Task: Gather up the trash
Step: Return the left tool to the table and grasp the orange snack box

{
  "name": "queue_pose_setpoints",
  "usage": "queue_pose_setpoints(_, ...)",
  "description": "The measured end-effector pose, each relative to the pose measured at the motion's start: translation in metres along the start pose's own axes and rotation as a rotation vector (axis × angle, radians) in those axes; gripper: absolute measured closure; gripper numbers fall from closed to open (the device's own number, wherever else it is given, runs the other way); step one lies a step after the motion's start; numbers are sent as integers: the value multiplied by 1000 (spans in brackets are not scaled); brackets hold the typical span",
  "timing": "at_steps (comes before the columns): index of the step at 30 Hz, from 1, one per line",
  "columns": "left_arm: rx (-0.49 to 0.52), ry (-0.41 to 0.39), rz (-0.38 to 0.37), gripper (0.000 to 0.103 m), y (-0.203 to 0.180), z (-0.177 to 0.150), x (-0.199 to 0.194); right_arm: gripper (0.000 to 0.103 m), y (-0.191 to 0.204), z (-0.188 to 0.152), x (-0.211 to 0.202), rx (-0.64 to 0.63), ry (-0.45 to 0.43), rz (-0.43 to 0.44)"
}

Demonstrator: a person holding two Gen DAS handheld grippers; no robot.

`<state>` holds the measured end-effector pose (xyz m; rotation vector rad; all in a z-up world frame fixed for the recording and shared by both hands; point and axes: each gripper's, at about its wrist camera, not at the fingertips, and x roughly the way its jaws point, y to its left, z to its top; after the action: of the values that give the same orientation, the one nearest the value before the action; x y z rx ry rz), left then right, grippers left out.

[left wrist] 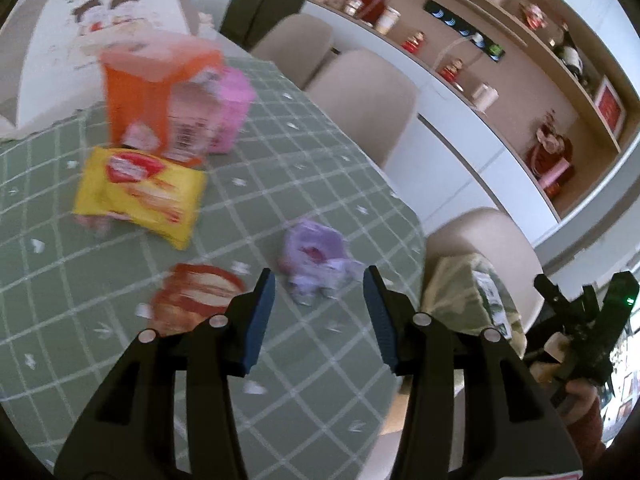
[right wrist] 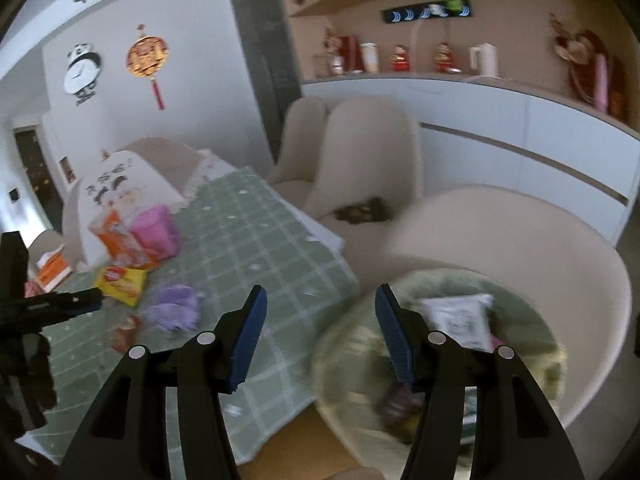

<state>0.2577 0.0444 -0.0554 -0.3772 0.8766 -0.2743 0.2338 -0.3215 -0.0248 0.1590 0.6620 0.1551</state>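
My left gripper [left wrist: 319, 276] is open over the green checked tablecloth [left wrist: 304, 176], with nothing between its blue pads. A crumpled purple wrapper [left wrist: 308, 252] lies just beyond its fingertips, and a red wrapper [left wrist: 196, 296] lies to the left of them. Further back are a yellow snack pack [left wrist: 140, 192], an orange box [left wrist: 152, 92] and a pink container [left wrist: 236, 104]. My right gripper [right wrist: 320, 291] is open and empty, between the table edge and a light green bag [right wrist: 348, 336] on a chair seat. The bag holds a white wrapper [right wrist: 460, 320]. The purple wrapper [right wrist: 174, 308] shows at left.
Beige chairs [right wrist: 360, 152] stand along the table's right side, the nearest one [right wrist: 520, 232] holding the bag. A white cloth with a cartoon print [left wrist: 100, 28] drapes the far end. A white counter with shelves and ornaments [right wrist: 500, 120] runs behind. One of the left gripper's fingers [right wrist: 68, 302] reaches in from the left.
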Motion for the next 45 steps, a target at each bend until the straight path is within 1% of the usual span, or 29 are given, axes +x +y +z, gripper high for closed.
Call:
queue_pose_setpoints(3,-13,-29,23,59,23,4,-12,50,29,7,5,-28,3,33)
queue_pose_setpoints(6,-32,-63,56,58,53,9,-29,49,64,15,19,-64,31,82)
queue_pose_setpoints(12,-64,-103,114,57,103,15,-54,49,124,25,43,-138,46,131)
queue_pose_setpoints(17,-51,-141,143,55,132,25,-75,49,158,29,57,-184,33,133)
queue_pose_setpoints(20,-44,-145,134,54,138,32,-75,49,167,30,69,-185,70,161)
queue_pose_setpoints(24,3,-144,144,54,136,40,-64,49,178,29,80,-199,91,154)
queue_pose_setpoints(26,82,-160,153,54,132,50,-56,49,181,26,82,-214,96,132)
queue_pose_setpoints(27,149,-169,158,54,128,58,-50,49,182,24,84,-223,100,113)
queue_pose_setpoints(28,191,-171,156,54,125,64,-46,49,183,23,86,-232,111,87)
queue_pose_setpoints(30,268,-144,129,54,128,82,-30,49,182,21,89,-229,130,57)
queue_pose_setpoints(34,321,-105,71,54,141,107,-4,49,176,19,92,-228,146,9)
queue_pose_setpoints(37,317,-78,7,54,154,125,17,49,172,17,95,-210,169,-21)
queue_pose_setpoints(41,309,-33,-95,54,164,146,39,49,172,10,107,-177,235,8)
queue_pose_setpoints(42,304,2,-134,56,164,151,46,49,174,7,110,-185,248,7)
queue_pose_setpoints(43,300,24,-157,69,164,152,50,49,178,4,114,-201,266,-1)
queue_pose_setpoints(44,295,40,-168,74,162,153,53,50,181,2,117,-209,274,-5)
queue_pose_setpoints(45,287,56,-153,78,160,152,56,50,185,0,118,-209,276,1)
